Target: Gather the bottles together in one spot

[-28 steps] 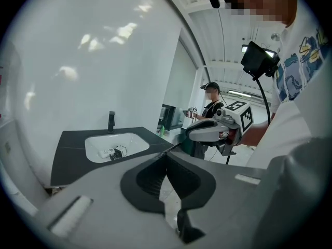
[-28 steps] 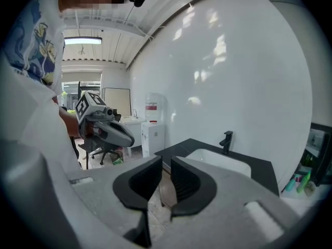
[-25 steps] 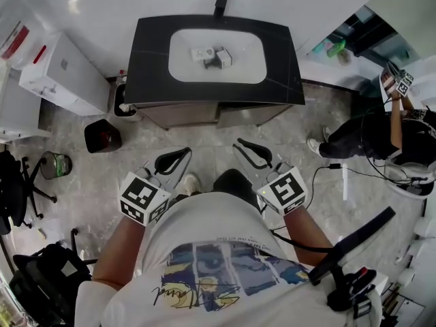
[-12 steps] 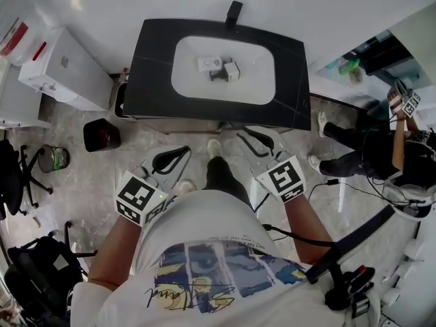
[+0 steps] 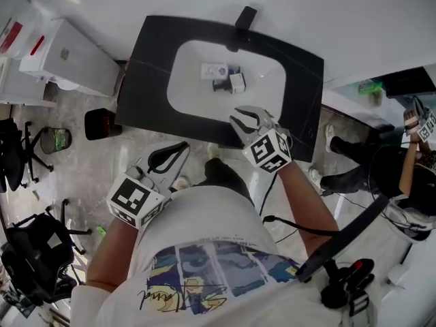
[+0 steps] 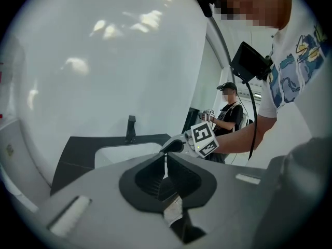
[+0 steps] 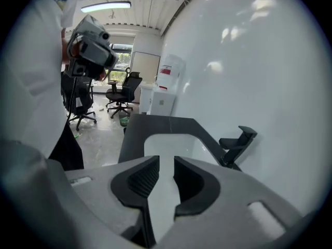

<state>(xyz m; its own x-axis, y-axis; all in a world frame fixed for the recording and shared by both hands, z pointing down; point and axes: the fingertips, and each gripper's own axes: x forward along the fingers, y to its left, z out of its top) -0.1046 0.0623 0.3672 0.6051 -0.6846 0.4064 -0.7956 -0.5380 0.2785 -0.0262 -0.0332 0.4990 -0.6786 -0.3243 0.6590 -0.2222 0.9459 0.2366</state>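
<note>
Right gripper (image 5: 242,120) over black worktop (image 5: 146,80), empty fingers (image 7: 141,179) just opening slightly; left gripper (image 5: 167,160) has fingers closed; small bottles (image 5: 225,78) sit in white basin (image 5: 185,80).

Small items (image 5: 223,78) in sink (image 5: 185,87) too small to identify; bystander (image 5: 388,177) cut by edge.

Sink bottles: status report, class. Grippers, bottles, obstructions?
Left gripper shut, empty, short of counter. Right gripper jaws just opening, empty, at sink front rim. Bottles clustered in sink. Nothing between.
</note>
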